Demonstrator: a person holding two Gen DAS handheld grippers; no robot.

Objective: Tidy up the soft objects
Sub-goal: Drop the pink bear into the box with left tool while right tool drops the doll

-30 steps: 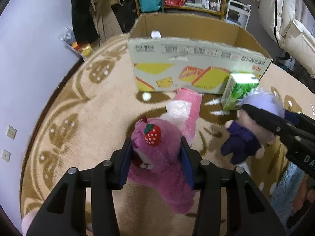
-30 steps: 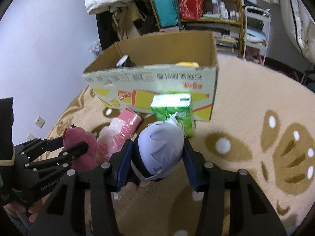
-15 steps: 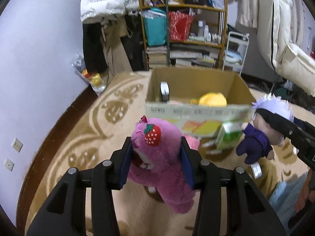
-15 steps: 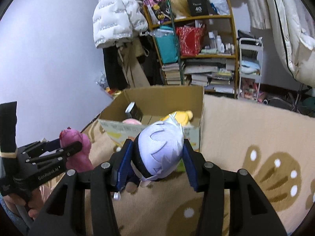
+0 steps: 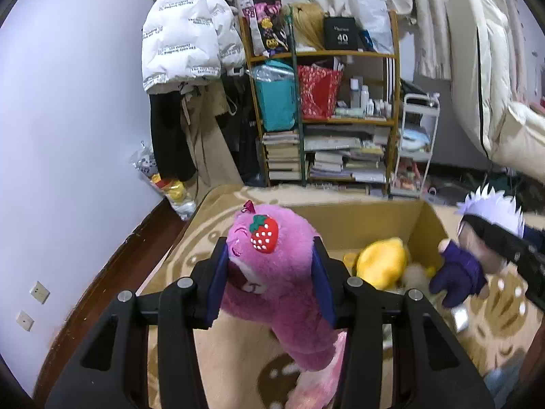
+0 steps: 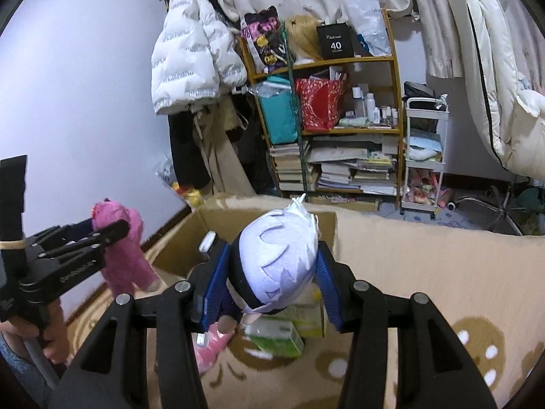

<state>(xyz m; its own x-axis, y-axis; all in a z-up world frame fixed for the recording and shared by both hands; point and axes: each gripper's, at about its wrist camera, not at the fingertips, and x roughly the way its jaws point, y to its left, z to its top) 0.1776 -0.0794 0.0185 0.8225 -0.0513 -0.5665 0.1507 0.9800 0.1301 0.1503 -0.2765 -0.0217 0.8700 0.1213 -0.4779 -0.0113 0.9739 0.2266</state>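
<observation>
Above the beige patterned rug (image 5: pixel 238 351), both grippers are held up w/ toys in them. Left gripper (image 5: pixel 269 279) has its jaws clamped on the head of a pink plush bear (image 5: pixel 272 283) w/ a strawberry patch (image 5: pixel 264 236) on it; body hangs down below the blue pads (image 5: pixel 218 283). Right gripper (image 6: pixel 272 272) is clenched on the white-haired head of a plush doll (image 6: pixel 277 266), dark band across its face.

Left wrist view looks into the open cardboard box (image 5: pixel 354 218) just beyond the bear: a yellow plush (image 5: pixel 383 266) lies inside, plus sth pale next to it, too blurred to ID. Same view shows the doll (image 5: pixel 477 238) from the side at right, purple body and arm dangling near the box's right wall, right gripper's finger across its face.

Right wrist view shows what the other doesn't: a green tissue pack (image 6: pixel 277 334) on the rug below the doll, next to a pink item (image 6: pixel 213 344), and the left gripper (image 6: pixel 102 235) at far left w/ the bear (image 6: pixel 124 248) hanging beside the box (image 6: pixel 327 225). Box interior mostly hidden here by the doll's head.

Behind, in both views: wooden shelf (image 6: pixel 340 61) w/ books and bags, white puffer jacket (image 5: pixel 180 41) hanging at left.
</observation>
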